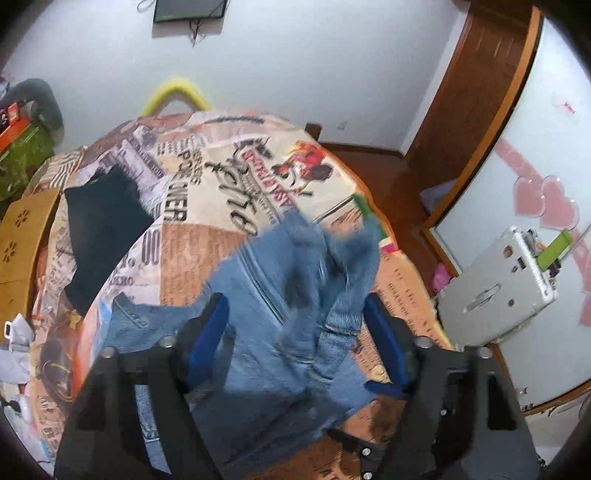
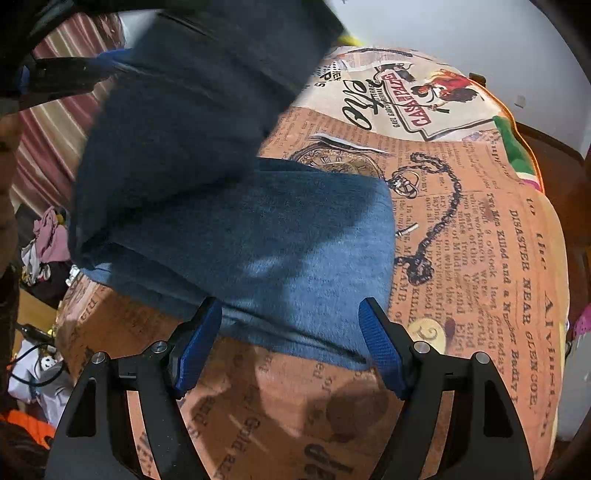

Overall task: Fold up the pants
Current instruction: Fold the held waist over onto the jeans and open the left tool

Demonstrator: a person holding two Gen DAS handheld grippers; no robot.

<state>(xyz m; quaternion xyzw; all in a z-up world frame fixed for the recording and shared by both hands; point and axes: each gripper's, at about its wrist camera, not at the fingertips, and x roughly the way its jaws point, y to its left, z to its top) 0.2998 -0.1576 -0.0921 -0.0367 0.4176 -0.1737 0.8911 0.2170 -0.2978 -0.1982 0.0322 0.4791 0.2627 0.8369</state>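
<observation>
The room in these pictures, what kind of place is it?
Most likely a home bedroom: blue jeans lie on a bed with a newspaper-print cover, a screen hangs on the white wall, and a wardrobe door carries pink heart stickers.

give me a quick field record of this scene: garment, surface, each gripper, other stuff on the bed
garment: blue jeans, partly folded over, blurred in the left wrist view
surface: bed with newspaper-print cover
left gripper: jaws open, jeans between them, no grip seen
right gripper: jaws open over the jeans' near edge
other on bed: dark garment, lying flat
beside bed: white case
</observation>
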